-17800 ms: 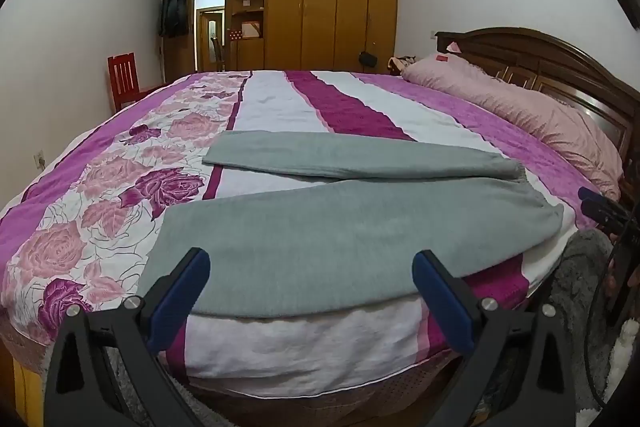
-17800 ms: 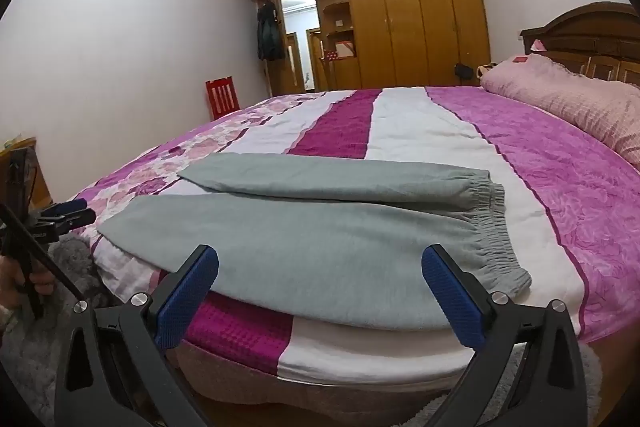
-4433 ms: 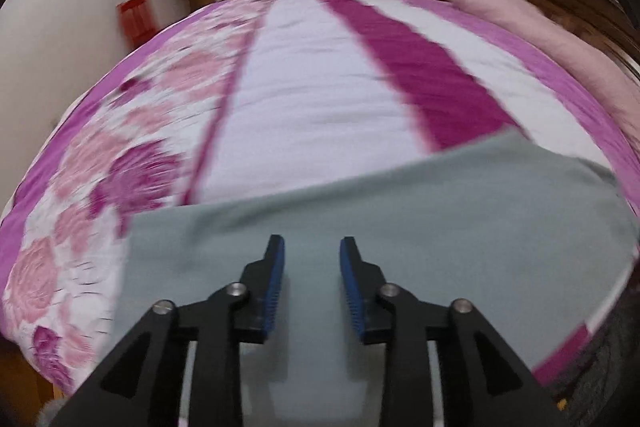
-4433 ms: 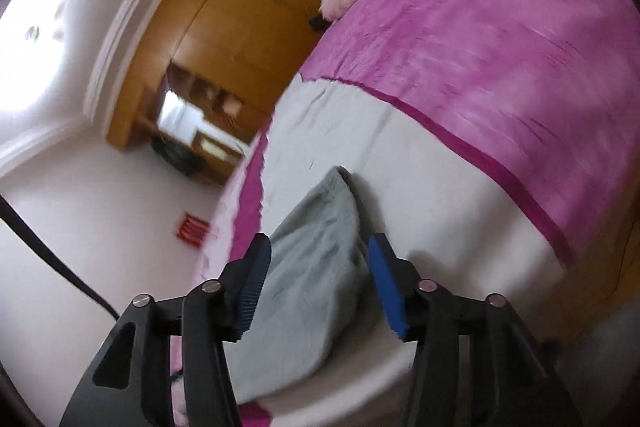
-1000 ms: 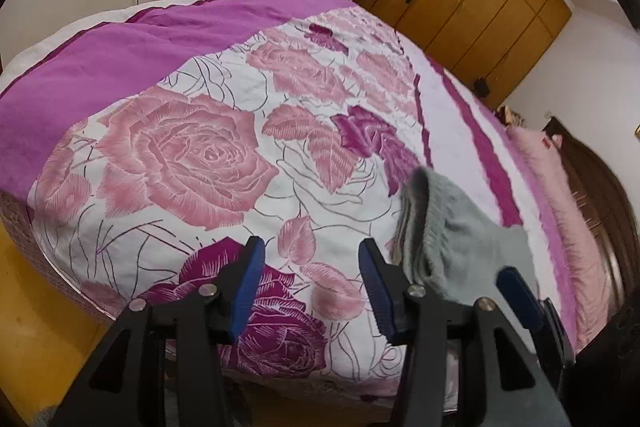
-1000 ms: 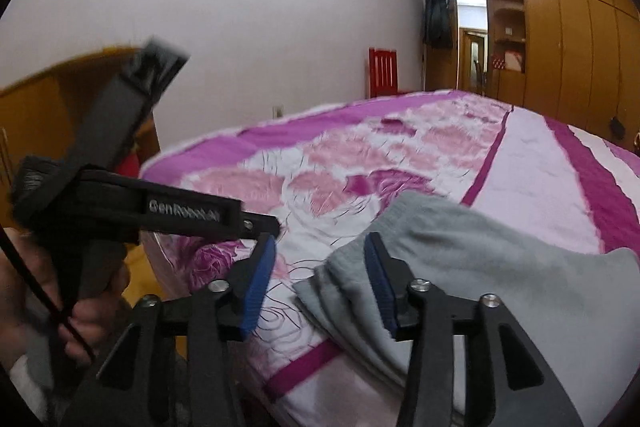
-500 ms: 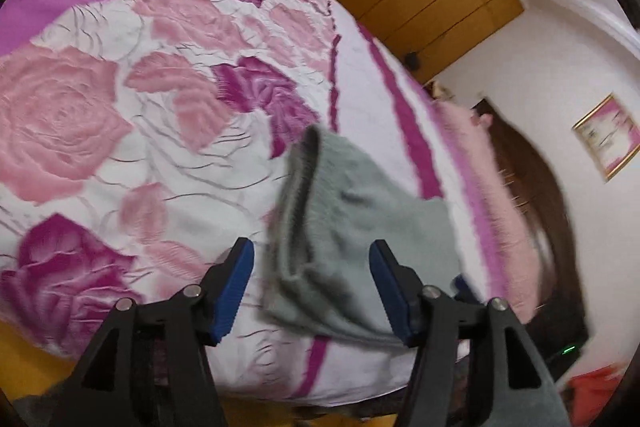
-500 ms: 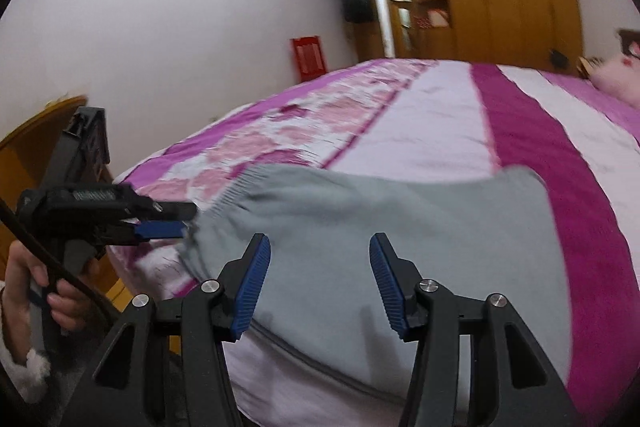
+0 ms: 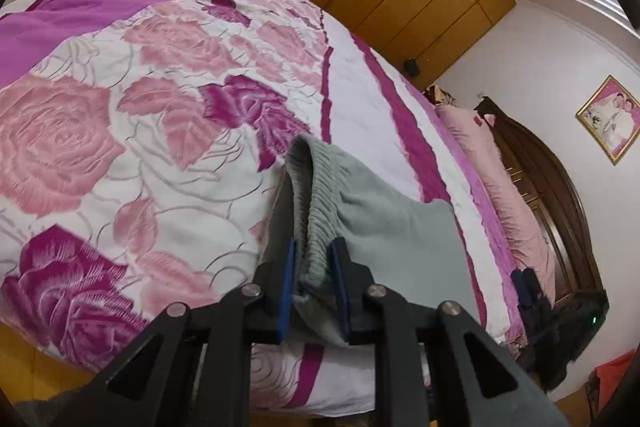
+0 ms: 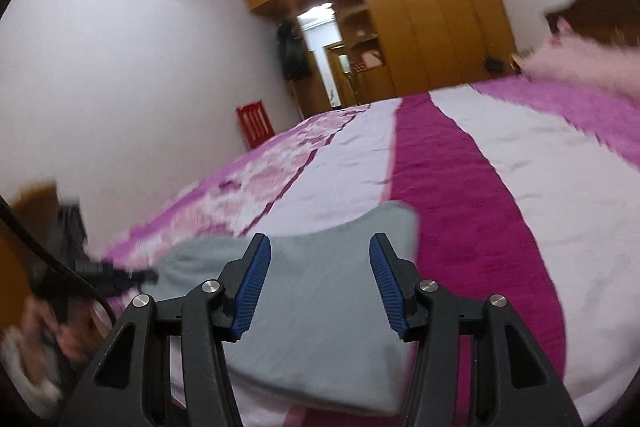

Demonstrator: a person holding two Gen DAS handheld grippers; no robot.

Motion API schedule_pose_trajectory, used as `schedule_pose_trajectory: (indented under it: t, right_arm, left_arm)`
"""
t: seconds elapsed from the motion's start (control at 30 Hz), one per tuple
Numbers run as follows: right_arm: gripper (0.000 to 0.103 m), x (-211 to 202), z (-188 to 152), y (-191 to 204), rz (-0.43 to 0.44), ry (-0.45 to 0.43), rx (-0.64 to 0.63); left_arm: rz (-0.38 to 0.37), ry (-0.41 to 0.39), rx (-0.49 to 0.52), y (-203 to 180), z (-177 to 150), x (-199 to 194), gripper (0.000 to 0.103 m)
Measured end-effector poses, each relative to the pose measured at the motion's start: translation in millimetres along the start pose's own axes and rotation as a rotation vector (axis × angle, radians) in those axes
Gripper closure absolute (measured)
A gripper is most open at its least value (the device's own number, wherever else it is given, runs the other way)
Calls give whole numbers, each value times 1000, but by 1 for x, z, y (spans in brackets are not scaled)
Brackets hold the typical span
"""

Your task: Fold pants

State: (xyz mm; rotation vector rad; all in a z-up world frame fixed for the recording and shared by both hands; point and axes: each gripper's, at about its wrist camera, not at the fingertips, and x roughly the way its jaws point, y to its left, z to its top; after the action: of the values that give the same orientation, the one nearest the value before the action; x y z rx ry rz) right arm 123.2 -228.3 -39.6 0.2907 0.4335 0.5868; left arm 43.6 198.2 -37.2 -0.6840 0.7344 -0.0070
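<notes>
The grey pants (image 9: 384, 227) lie folded into a short stack near the front edge of the bed. My left gripper (image 9: 314, 287) is shut on the ribbed waistband end of the pants at their left side. In the right wrist view the grey pants (image 10: 320, 307) spread under my right gripper (image 10: 320, 287), which is open and empty just above the cloth. The left gripper (image 10: 116, 275) shows blurred at the pants' left end in that view. The right gripper (image 9: 528, 287) shows at the pants' far right in the left wrist view.
The bed has a purple, white and rose-patterned cover (image 9: 120, 131). Pink pillows (image 9: 500, 179) and a dark wooden headboard (image 9: 560, 211) lie at the right. A wooden wardrobe (image 10: 420, 27) and a red chair (image 10: 254, 123) stand by the far wall.
My left gripper has closed on the waistband end of the pants. My right gripper has moved right over the pants and stays open.
</notes>
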Motion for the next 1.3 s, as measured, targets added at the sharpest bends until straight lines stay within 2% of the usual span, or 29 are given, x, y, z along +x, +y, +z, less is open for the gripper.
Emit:
schedule_pose_trajectory:
  t: [0.07,0.13,0.2,0.27,0.3,0.33,0.37,0.4,0.5,0.53,0.57,0.6,0.7,0.83,0.9,0.93,1.07,1.13,1.2,1.3]
  right_arm:
    - [56,0,4,-18,-4,19,50]
    - [72,2,4,-31,-10,48,86]
    - [84,5,3,-41,20,77,125]
    - [86,12,3,-46,137,131,181]
    - [86,26,2,-48,277,213,225]
    - [88,36,0,-48,353,284,246]
    - [89,43,-4,-46,352,324,245]
    - [90,43,-8,-46,339,325,238]
    - [90,40,-27,-59,382,336,328]
    - [90,41,-33,-63,371,361,343]
    - [91,45,-41,-64,323,402,322]
    - [103,48,-49,-63,241,442,259]
    - [103,44,-46,-56,204,405,222]
    - [103,54,-12,-50,281,371,169]
    - [103,74,7,-52,351,407,180]
    - [103,85,12,-56,372,420,177]
    - [103,135,6,-76,290,538,157]
    - [103,136,0,-96,343,520,218]
    - [103,131,5,-112,334,483,266]
    - [103,137,12,-126,342,469,349]
  left_arm:
    - [40,32,-12,4,-2,8,84]
    - [80,60,-20,6,-1,16,80]
    - [112,56,-13,6,1,19,71]
    - [136,29,6,2,3,15,69]
    - [145,4,10,0,3,10,69]
    - [160,-29,11,-2,3,4,69]
    - [173,-71,20,-5,4,-4,69]
    - [180,-116,37,-9,3,-12,69]
    - [123,-212,89,-22,2,-28,69]
    - [105,-232,102,-25,1,-30,69]
    - [92,-236,108,-27,1,-30,69]
    - [85,-230,112,-28,2,-28,69]
    - [97,-179,121,-33,4,-16,69]
    - [58,-140,233,-60,6,1,69]
    - [36,-96,308,-78,14,21,69]
    - [25,-74,313,-82,18,31,69]
    - [48,36,186,-66,37,77,72]
    - [58,44,134,-52,38,86,85]
    - [53,37,126,-42,35,88,92]
    - [40,34,147,-40,34,87,92]
